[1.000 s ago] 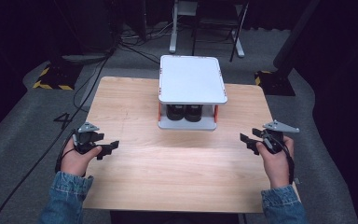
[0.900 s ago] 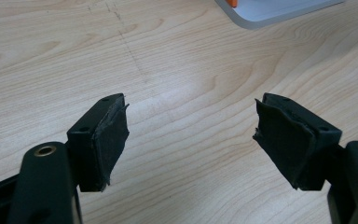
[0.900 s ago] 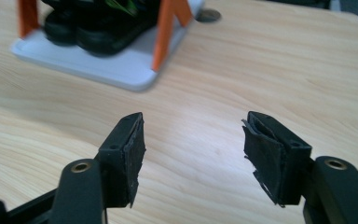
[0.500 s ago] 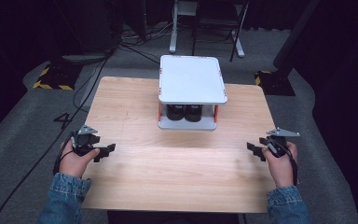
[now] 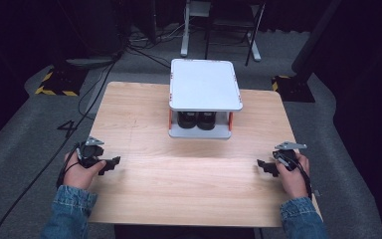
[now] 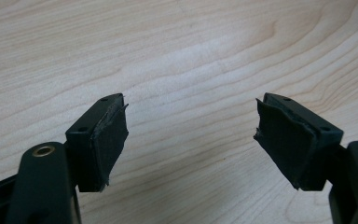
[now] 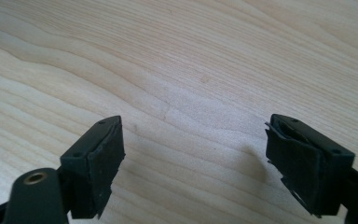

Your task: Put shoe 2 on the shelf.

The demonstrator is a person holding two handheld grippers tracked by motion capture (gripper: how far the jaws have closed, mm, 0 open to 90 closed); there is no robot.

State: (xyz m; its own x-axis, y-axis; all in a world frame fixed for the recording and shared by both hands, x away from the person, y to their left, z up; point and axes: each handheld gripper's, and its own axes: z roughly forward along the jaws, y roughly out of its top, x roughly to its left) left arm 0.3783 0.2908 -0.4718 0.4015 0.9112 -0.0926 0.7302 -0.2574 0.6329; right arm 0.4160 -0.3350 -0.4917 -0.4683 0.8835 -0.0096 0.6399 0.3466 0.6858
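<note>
My left gripper (image 5: 112, 164) rests low over the left side of the wooden table (image 5: 189, 184), held in a hand with a denim sleeve. In the left gripper view its jaws stand wide apart (image 6: 191, 105), with bare wood between them. My right gripper (image 5: 263, 166) sits low near the table's right edge and points inward. Its jaws have just been opening and are now spread wide (image 7: 193, 123), with nothing between the black pads (image 7: 105, 158).
A white two-tier stand (image 5: 205, 84) with orange posts occupies the far middle of the table. Dark round objects (image 5: 197, 120) sit on its lower shelf. Cables trail over the grey floor at the left, and chair legs stand behind the table.
Both hands have sunk toward the tabletop and drawn slightly nearer the front edge, the right one more than the left. The stand has not moved.
</note>
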